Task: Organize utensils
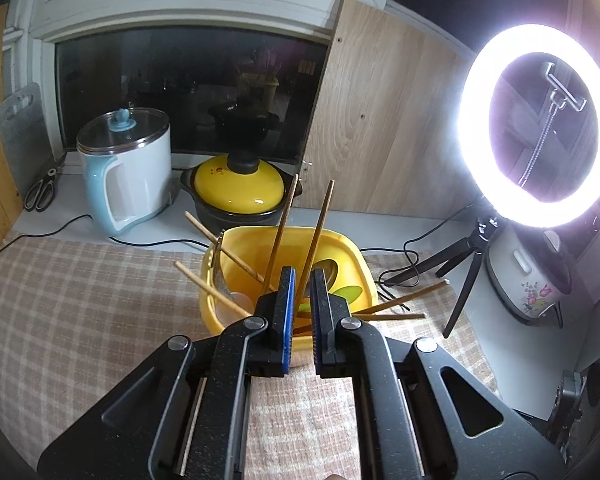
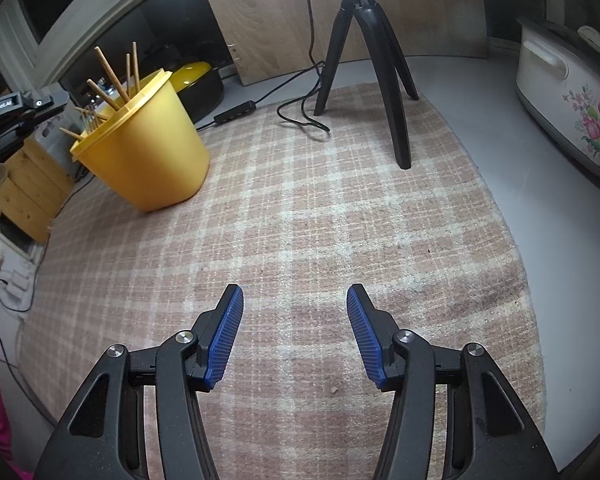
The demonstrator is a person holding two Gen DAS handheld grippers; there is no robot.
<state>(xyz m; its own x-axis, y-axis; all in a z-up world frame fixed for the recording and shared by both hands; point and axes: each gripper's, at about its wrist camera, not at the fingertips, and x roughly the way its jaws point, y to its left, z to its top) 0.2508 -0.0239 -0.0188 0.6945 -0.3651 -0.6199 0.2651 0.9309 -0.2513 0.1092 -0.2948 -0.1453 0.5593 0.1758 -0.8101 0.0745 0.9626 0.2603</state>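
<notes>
1. The left gripper [image 1: 303,280] points forward toward 12 o'clock, its jaws drawn close together with only a narrow gap between the blue pads [image 1: 289,312]; whether they pinch anything cannot be told.
2. The right gripper [image 2: 295,300] points toward 12 o'clock, jaws spread wide, nothing between its ribbed blue pads [image 2: 226,336].
3. The left gripper also shows at 9 o'clock in the right wrist view.

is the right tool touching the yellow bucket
Apart. In the right wrist view the right tool hangs open over the checked cloth, and a wide stretch of bare cloth lies between its fingertips and the yellow bucket at far left.
</notes>
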